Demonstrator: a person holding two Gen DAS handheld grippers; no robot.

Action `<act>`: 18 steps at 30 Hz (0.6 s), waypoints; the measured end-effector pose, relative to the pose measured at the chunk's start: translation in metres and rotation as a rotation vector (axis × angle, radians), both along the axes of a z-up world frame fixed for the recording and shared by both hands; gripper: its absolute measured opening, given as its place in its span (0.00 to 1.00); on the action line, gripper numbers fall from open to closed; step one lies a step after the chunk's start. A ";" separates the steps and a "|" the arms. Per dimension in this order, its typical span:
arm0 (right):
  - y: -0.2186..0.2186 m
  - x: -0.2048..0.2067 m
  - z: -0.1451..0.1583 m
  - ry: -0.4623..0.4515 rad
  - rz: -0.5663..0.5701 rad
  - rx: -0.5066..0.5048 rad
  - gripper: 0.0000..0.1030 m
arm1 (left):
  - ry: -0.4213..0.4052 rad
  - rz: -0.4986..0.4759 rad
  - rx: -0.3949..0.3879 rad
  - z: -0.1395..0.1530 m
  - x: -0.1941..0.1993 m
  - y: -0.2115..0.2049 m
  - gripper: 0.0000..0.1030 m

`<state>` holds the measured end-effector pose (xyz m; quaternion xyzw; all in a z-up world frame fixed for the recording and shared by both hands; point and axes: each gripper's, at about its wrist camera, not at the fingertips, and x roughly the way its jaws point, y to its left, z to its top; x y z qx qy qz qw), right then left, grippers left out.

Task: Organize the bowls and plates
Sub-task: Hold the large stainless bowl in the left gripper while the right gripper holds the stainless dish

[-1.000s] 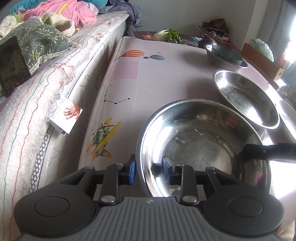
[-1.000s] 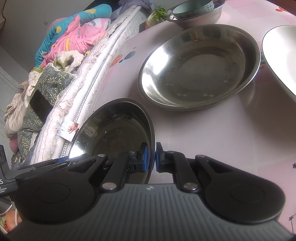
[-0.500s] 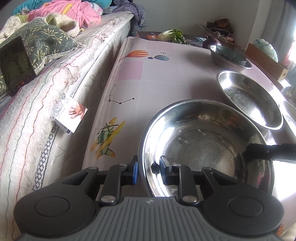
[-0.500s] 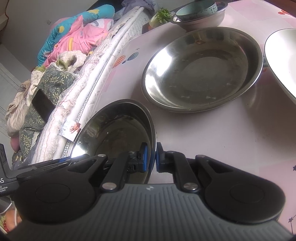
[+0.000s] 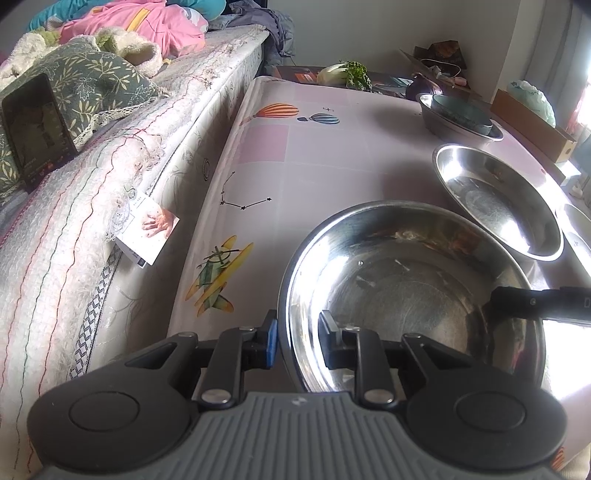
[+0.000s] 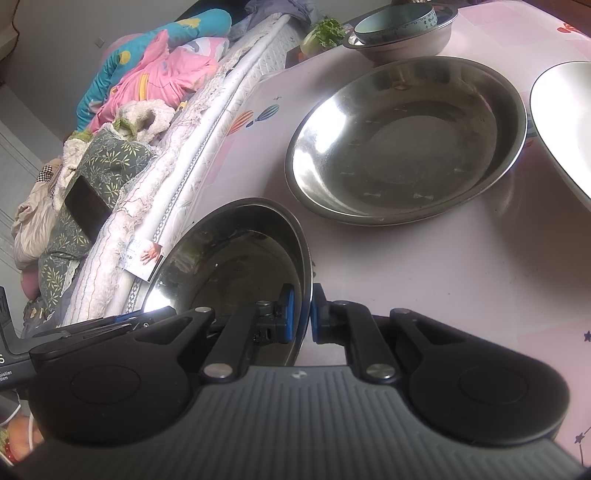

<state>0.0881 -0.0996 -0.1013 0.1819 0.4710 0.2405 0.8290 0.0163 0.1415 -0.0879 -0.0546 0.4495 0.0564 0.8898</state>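
A large steel bowl (image 5: pixel 406 280) sits nearest me on the pink table (image 5: pixel 295 158), gripped from two sides. My left gripper (image 5: pixel 297 332) straddles its near rim, with one pad outside and one pad against the inner wall. My right gripper (image 6: pixel 300 314) is shut on the rim of the same bowl (image 6: pixel 236 251); its finger also shows in the left wrist view at the bowl's right side. Behind it lies a second steel bowl (image 6: pixel 406 140). A pale plate (image 6: pixel 565 122) is cut off at the right. At the back, a teal bowl (image 6: pixel 399 22) rests in a steel basin (image 5: pixel 458 122).
A bed with a white quilt (image 5: pixel 92 206) runs along the table's left edge, with a phone (image 5: pixel 35 129) propped on a green pillow. A leafy vegetable (image 5: pixel 347 72) and a cardboard box (image 5: pixel 532 122) stand at the far end.
My left gripper's jaws have drawn in around the bowl's near rim. The right gripper keeps its pinch on the rim, and the bowl has barely shifted.
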 end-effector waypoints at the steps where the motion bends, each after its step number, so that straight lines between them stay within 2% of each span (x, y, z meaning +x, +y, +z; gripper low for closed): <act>1: 0.000 0.000 0.000 0.000 0.000 0.000 0.08 | -0.001 0.000 0.000 0.000 0.000 0.000 0.23; 11: 0.003 -0.002 0.005 -0.015 0.016 0.000 0.08 | -0.013 0.013 0.006 0.005 -0.004 0.002 0.23; 18: 0.001 -0.003 0.020 -0.048 0.030 0.027 0.08 | -0.045 0.027 0.016 0.022 -0.010 0.003 0.23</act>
